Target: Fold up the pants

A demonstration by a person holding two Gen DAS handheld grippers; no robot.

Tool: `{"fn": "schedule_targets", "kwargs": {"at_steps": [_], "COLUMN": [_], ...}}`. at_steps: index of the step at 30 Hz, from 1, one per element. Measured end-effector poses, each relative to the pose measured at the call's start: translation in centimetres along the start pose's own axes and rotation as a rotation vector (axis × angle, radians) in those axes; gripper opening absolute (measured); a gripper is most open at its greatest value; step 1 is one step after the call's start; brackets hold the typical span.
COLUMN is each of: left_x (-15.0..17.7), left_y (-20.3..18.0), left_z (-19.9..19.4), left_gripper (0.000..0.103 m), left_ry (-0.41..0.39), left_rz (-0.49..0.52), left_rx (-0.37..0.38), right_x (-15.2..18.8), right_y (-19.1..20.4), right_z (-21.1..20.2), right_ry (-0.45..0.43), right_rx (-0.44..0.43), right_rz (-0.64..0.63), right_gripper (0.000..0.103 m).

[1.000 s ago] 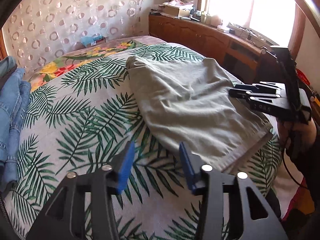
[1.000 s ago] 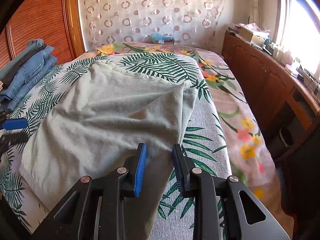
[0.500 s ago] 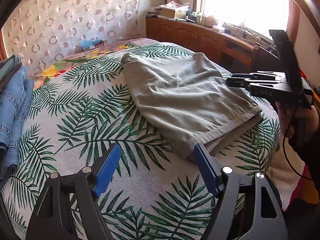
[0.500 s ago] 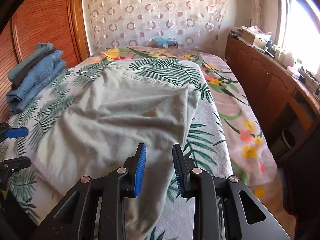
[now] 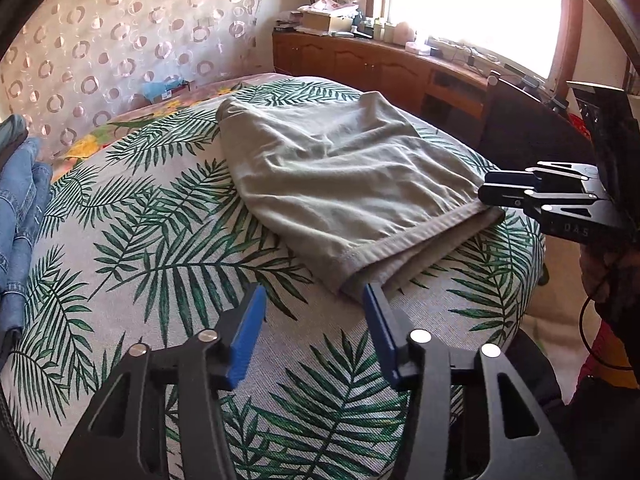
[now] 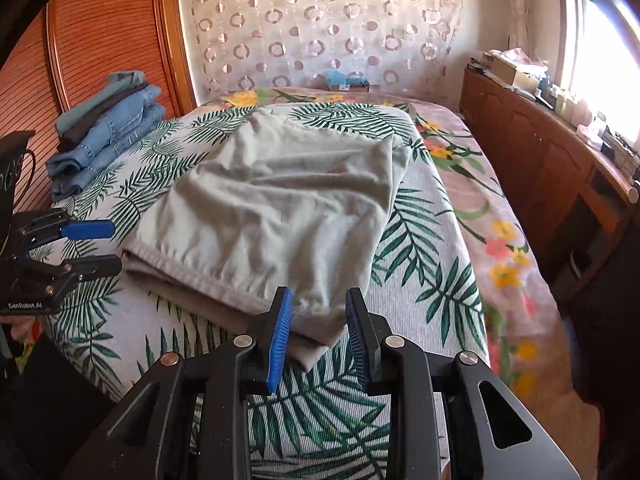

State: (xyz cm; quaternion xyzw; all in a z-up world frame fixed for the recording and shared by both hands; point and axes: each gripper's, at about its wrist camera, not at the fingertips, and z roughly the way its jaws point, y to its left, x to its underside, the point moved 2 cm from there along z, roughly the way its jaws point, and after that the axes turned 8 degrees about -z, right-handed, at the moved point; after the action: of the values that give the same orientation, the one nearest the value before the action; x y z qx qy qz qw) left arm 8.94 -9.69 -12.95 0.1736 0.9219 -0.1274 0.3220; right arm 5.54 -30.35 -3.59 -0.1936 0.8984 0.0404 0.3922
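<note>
Pants (image 5: 340,184): grey-green soft knit, folded into a rumpled, roughly rectangular slab, lay on my bed; ribbed waistband along the near edge, two layers showing at the corner.
Left tongs (image 5: 312,316): mine, black frame with blue ribbed pads, spread wide and holding nothing; the right pad's tip sat just at the waistband's near corner, the left pad over bare cover.
Right tongs (image 6: 318,320): released, pads apart, with a limp corner of the pants lying between them; I could not tell whether either pad touched the cloth.
Cover (image 5: 160,248): woven, pale, printed with green palm fronds; it lay under the pants.
Blanket (image 6: 480,208): pinkish with yellow and red flowers, showing beyond the cover on the window side.
Jeans (image 6: 108,136): blue denim, stacked folded with darker pieces at the bed's far left, well apart from the pants.
Cabinet (image 6: 532,152): long, brown wood, cluttered on top, running beside the bed under the bright window.
Curtain (image 6: 320,24): sheer, ring-patterned, behind the bed.
</note>
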Motion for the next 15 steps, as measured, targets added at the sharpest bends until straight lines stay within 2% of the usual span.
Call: {"fn": "schedule_targets", "kwargs": {"at_steps": [6,9,11,13,15], "left_x": [-0.8,-0.9,-0.8,-0.6,-0.5], "left_y": [-0.7,-0.9,-1.1,-1.4,-1.8], "left_z": [0.6,0.9,0.8,0.6,-0.1], "left_gripper": [0.034,0.022,0.01,0.004,0.003], "left_ry": [0.0,0.0,-0.003,-0.007,-0.024], "left_rz": [0.014,0.016,0.02,0.031,0.046], "left_rx": [0.013,0.024,0.022,0.021,0.024], "right_x": [0.1,0.2,0.3,0.4,0.4], "right_y": [0.1,0.1,0.0,-0.2,-0.3], "right_z": [0.0,0.4,0.4,0.5,0.6], "right_ry": [-0.001,0.001,-0.003,-0.003,-0.001], "right_rx": [0.011,0.01,0.01,0.005,0.002], "right_rz": [0.002,0.01,0.022,0.032,0.037], "right_gripper": [0.029,0.029,0.031,0.032,0.034]}}
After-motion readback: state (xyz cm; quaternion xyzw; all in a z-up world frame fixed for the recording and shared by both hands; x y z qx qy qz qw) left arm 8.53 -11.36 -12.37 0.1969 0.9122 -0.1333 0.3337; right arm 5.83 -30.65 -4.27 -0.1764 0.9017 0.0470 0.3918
